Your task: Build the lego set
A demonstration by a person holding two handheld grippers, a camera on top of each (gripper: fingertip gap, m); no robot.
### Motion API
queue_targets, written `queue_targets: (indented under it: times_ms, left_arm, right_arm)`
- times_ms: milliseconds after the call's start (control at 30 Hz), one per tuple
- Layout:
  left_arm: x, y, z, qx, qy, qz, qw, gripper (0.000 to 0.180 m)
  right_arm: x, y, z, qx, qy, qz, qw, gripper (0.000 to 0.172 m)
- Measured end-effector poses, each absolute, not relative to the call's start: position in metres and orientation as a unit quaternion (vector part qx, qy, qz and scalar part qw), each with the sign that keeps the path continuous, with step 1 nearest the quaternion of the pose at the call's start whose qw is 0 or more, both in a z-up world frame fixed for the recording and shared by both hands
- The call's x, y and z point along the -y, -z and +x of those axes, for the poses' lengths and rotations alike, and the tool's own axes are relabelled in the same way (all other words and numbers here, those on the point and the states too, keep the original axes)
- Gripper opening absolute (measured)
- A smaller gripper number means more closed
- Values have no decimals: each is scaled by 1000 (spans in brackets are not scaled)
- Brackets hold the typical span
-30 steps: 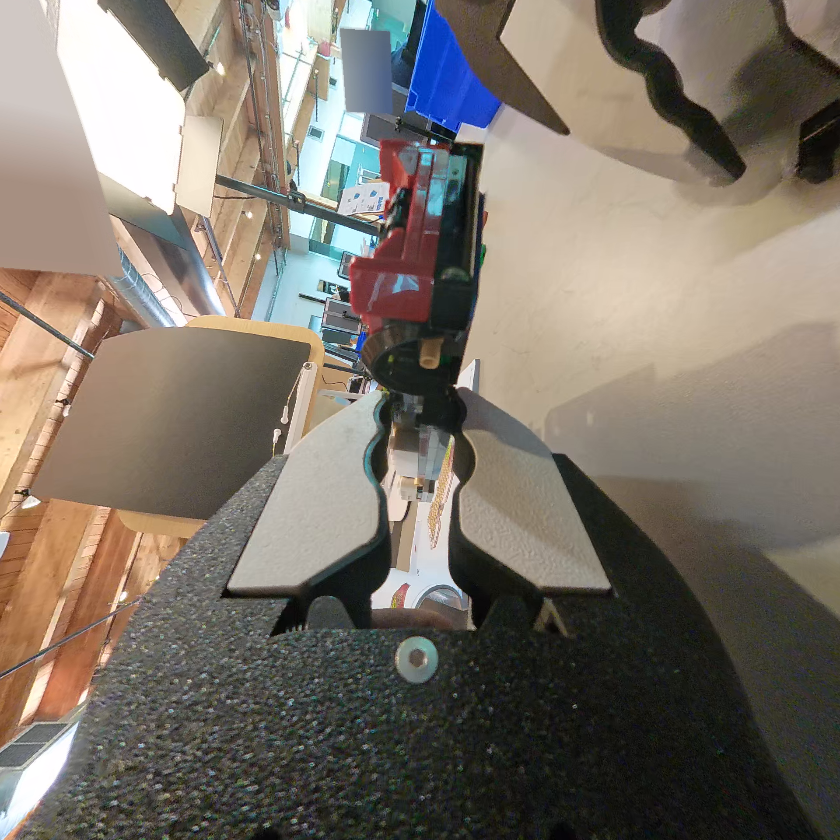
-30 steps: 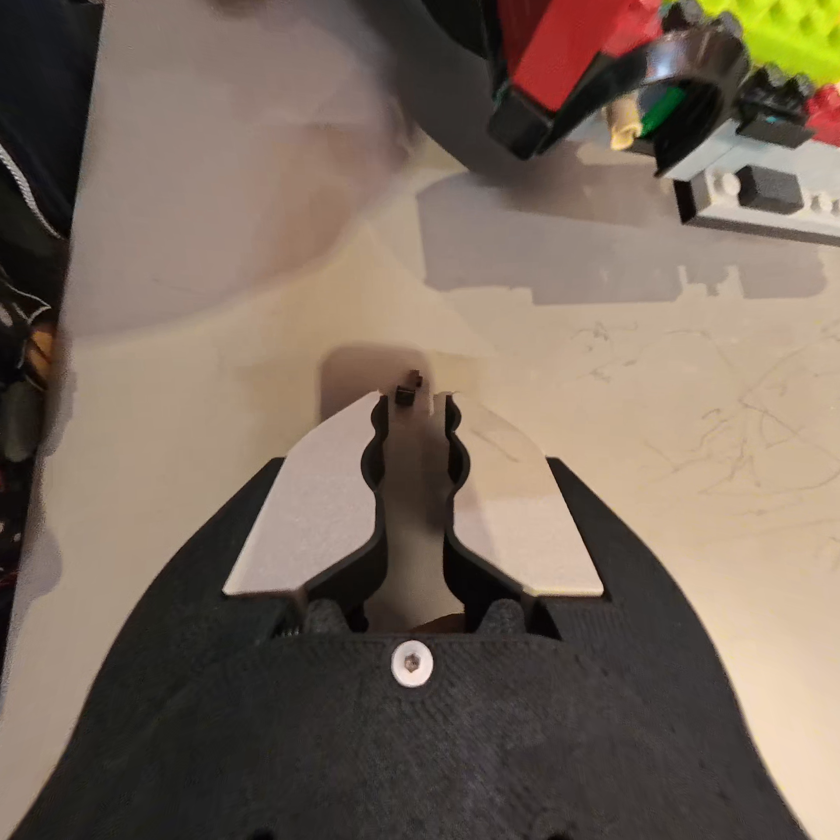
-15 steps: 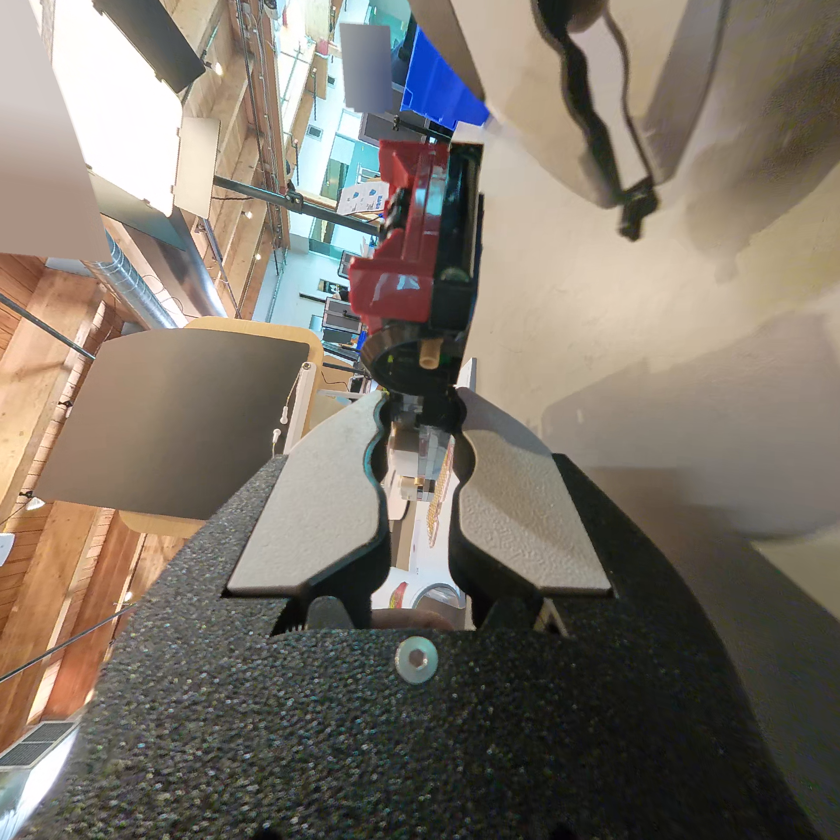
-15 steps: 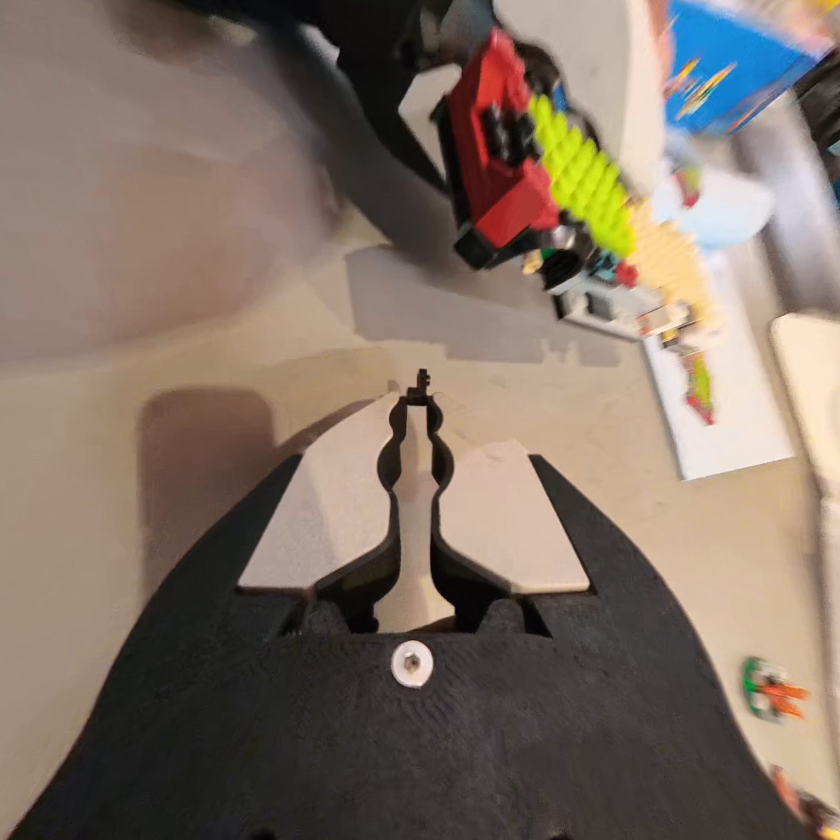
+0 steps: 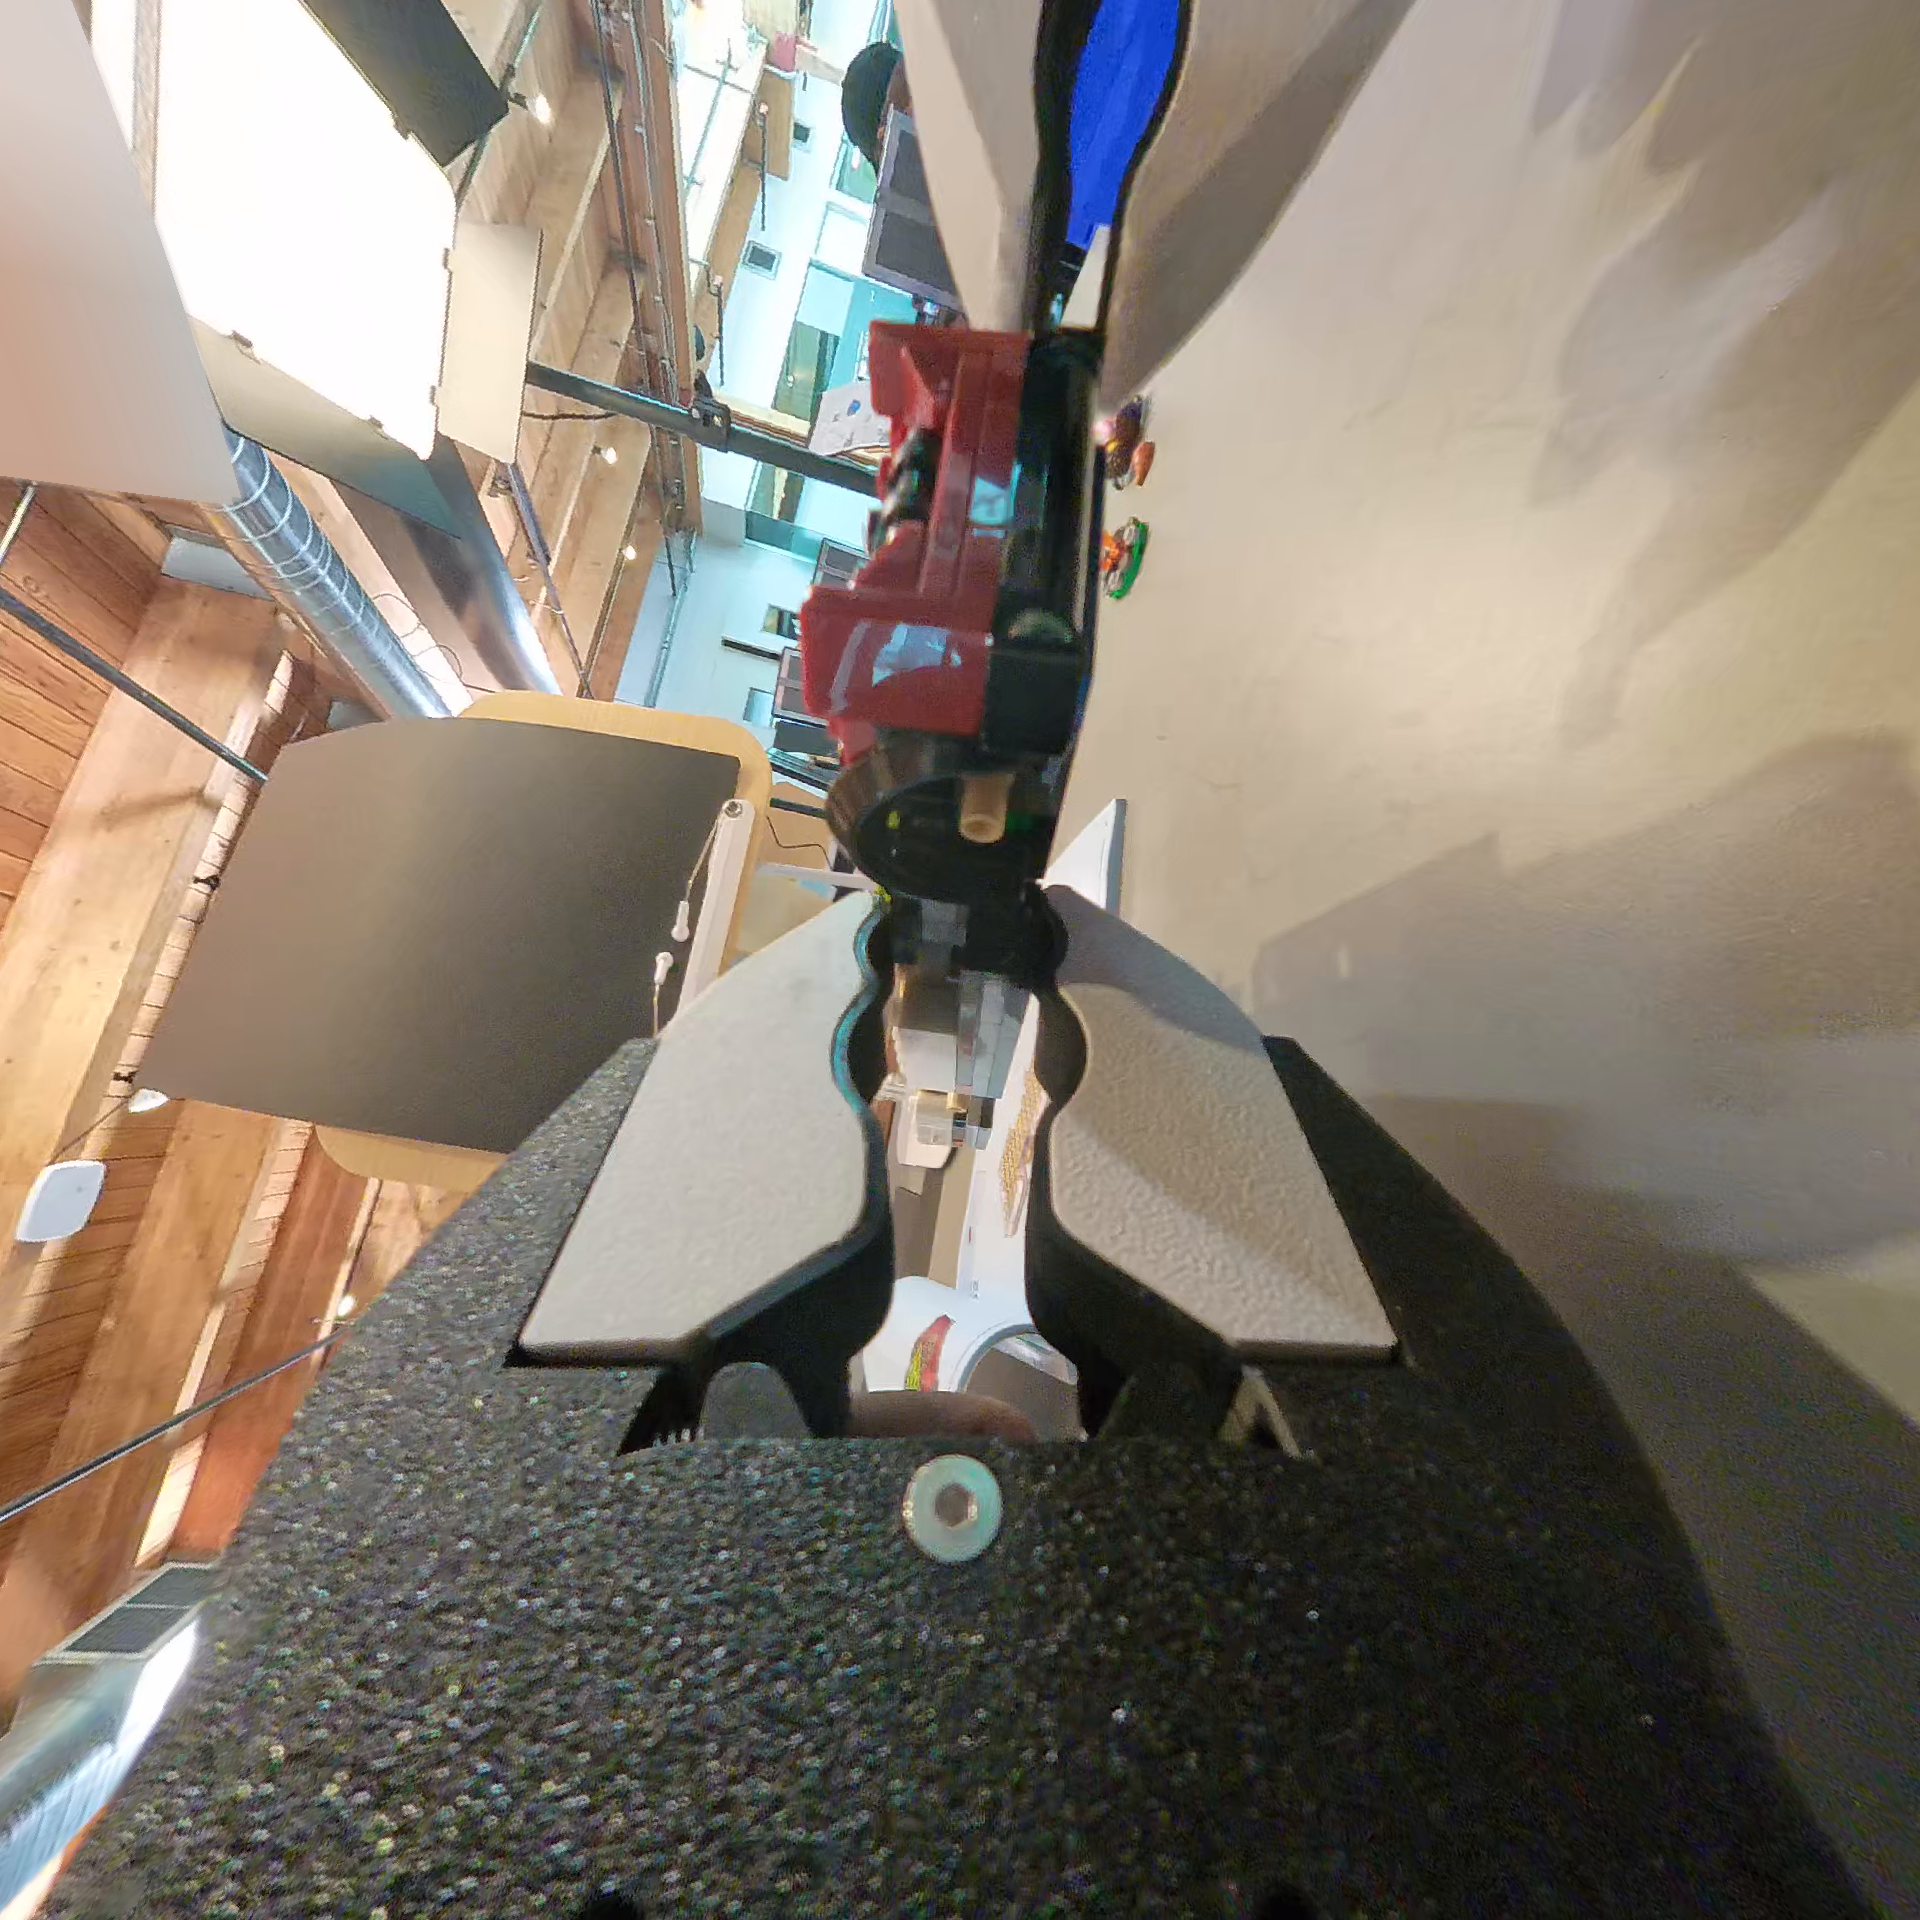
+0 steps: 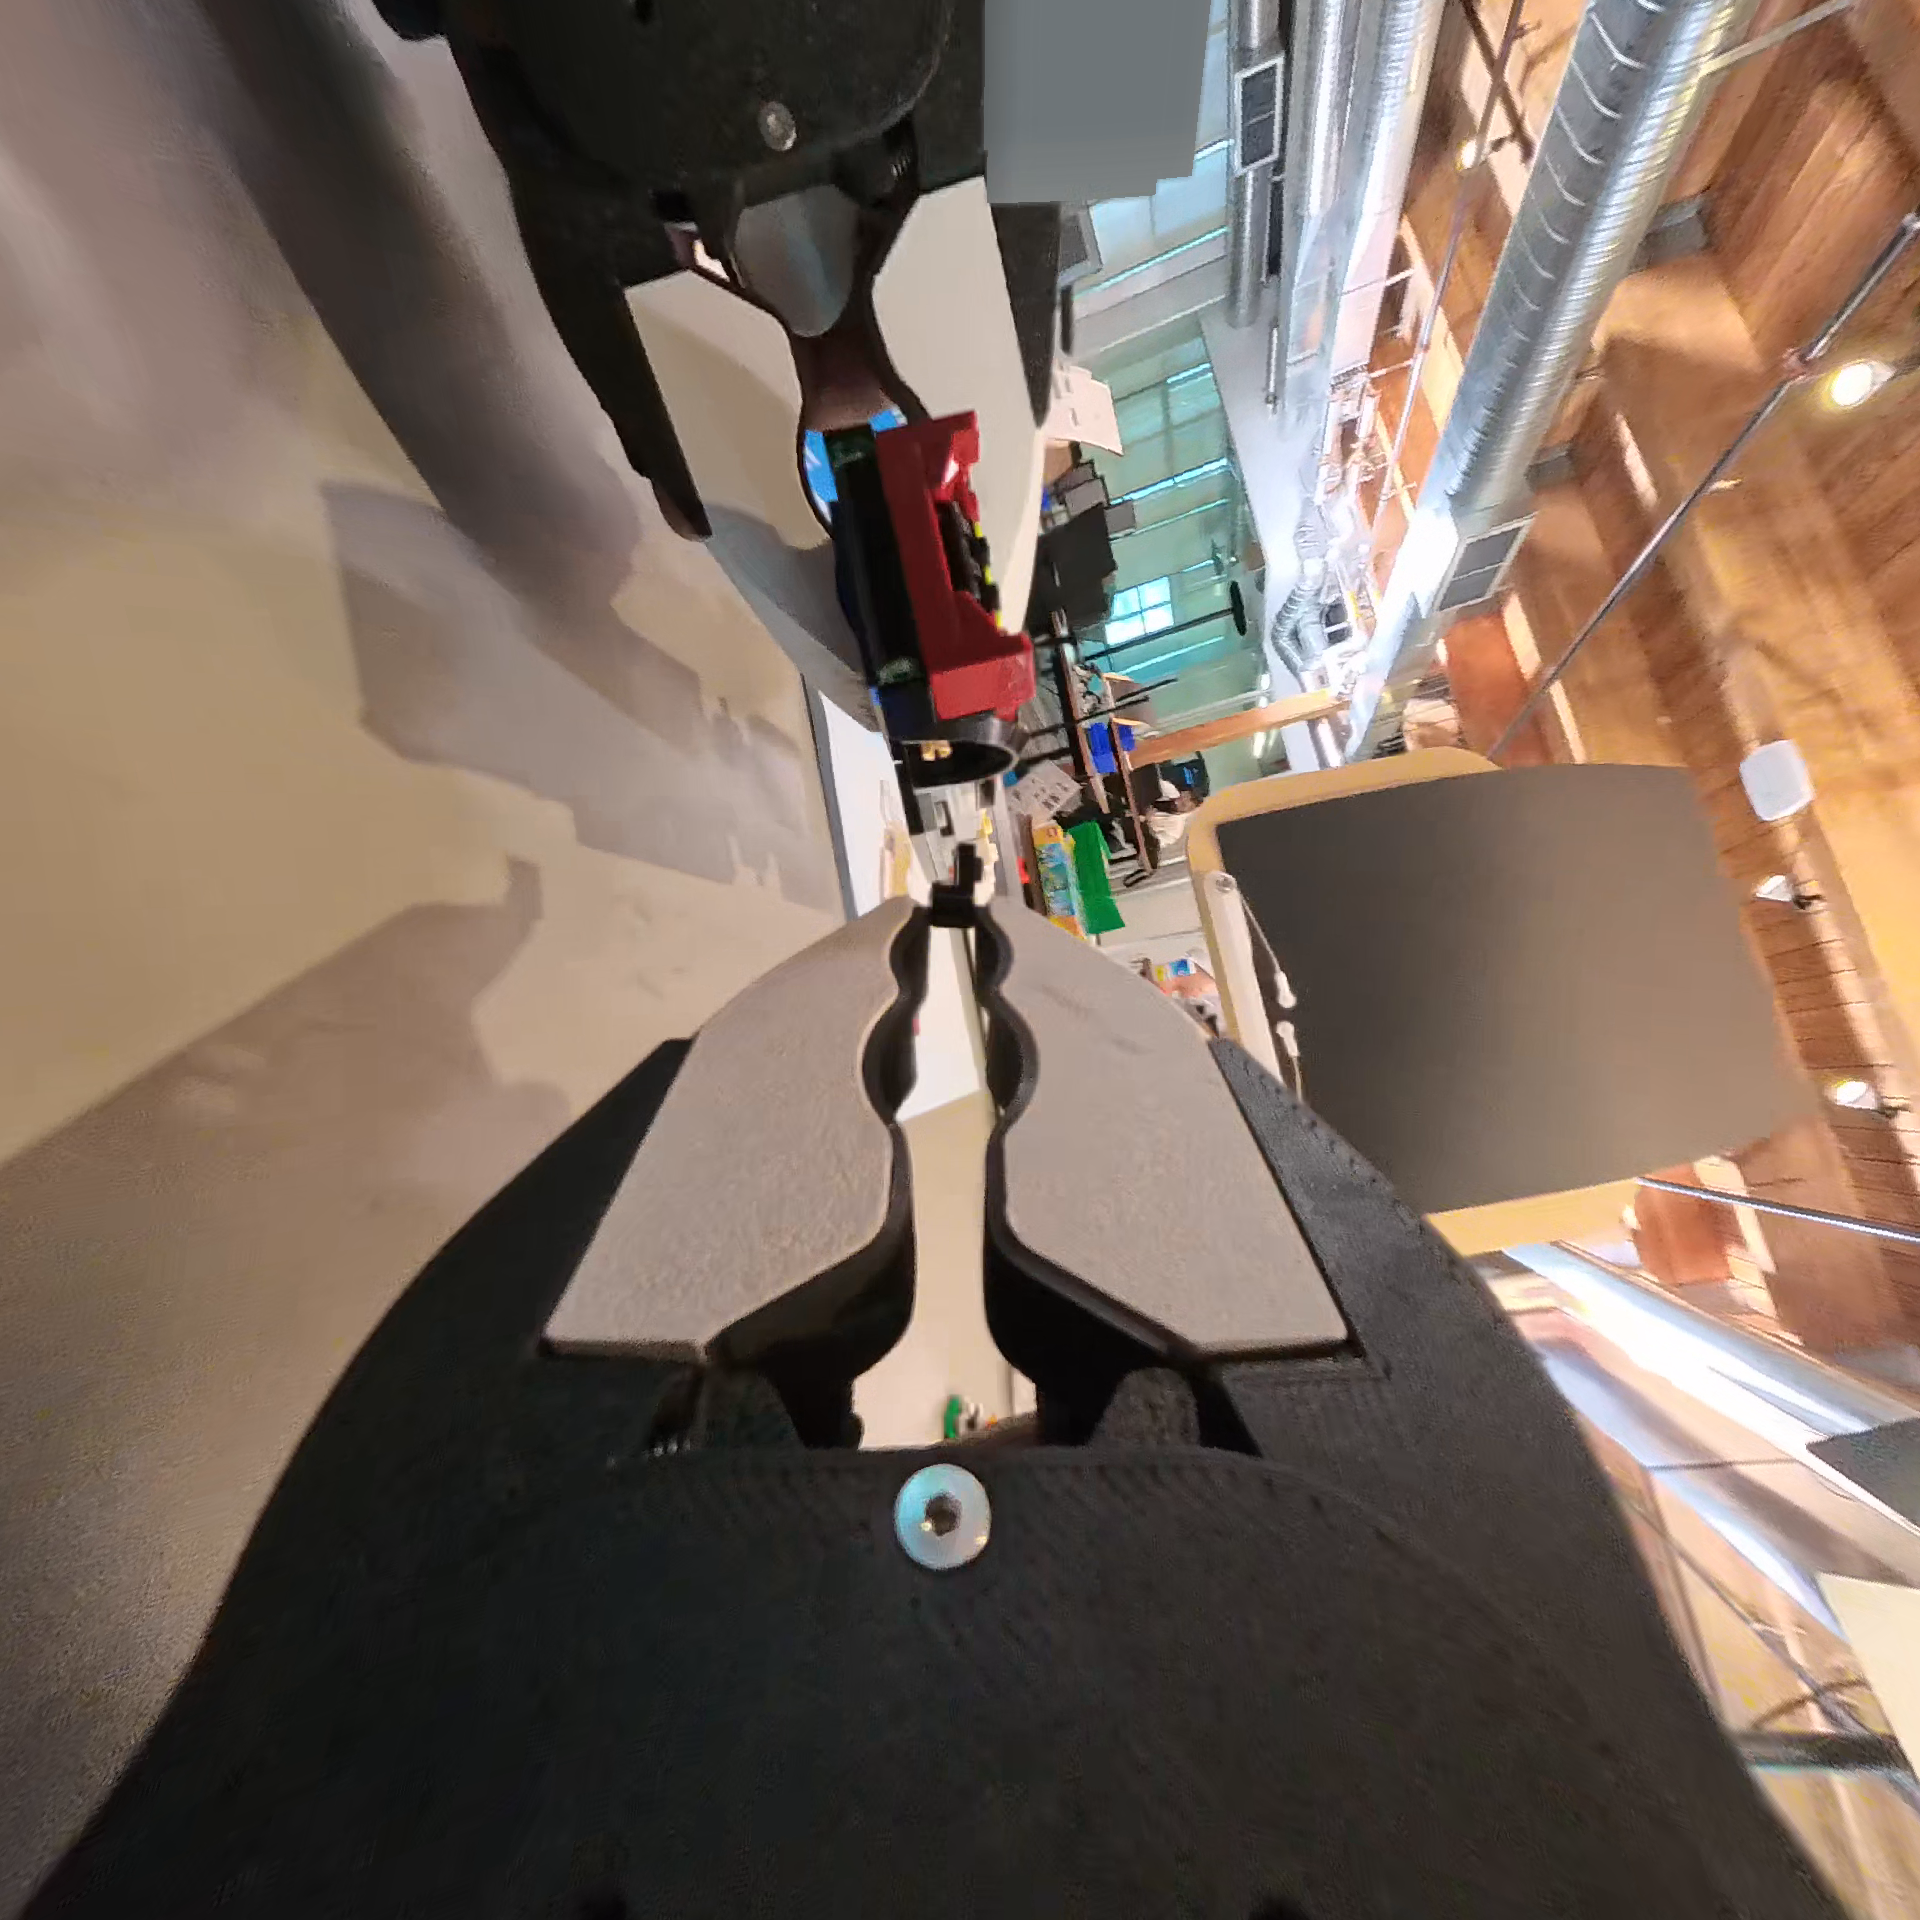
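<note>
The left tongs [image 5: 961,925] clamp the grey-and-black end of a red brick-built model [image 5: 940,582], held up off the worktop [image 5: 1507,623]; the right tongs [image 6: 956,914] pinch a tiny black piece [image 6: 958,894] just short of the model's near end; keeping the model steady and the piece square to it seems wise

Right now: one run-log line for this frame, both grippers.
left gripper: shut on toy brick model, off the table | right gripper: shut on small black piece, near model
</note>
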State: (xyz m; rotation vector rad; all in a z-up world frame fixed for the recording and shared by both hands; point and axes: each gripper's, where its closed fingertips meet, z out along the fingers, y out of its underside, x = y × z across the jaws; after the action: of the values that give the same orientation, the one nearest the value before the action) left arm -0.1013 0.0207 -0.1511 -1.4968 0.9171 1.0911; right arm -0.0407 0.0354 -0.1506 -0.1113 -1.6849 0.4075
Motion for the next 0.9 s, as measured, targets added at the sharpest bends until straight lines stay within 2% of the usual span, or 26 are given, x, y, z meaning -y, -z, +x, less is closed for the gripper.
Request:
queue_targets:
  times_ms: [433,900]
  left_arm:
    - [-21,149,-94,-385,-452,-615,519,25]
    - [-19,152,-91,-388,-446,-616,521,25]
  right_arm:
    - [-38,156,-53,741,-78,-63,664,8]
    - [-26,154,-49,736,-77,-34,672,8]
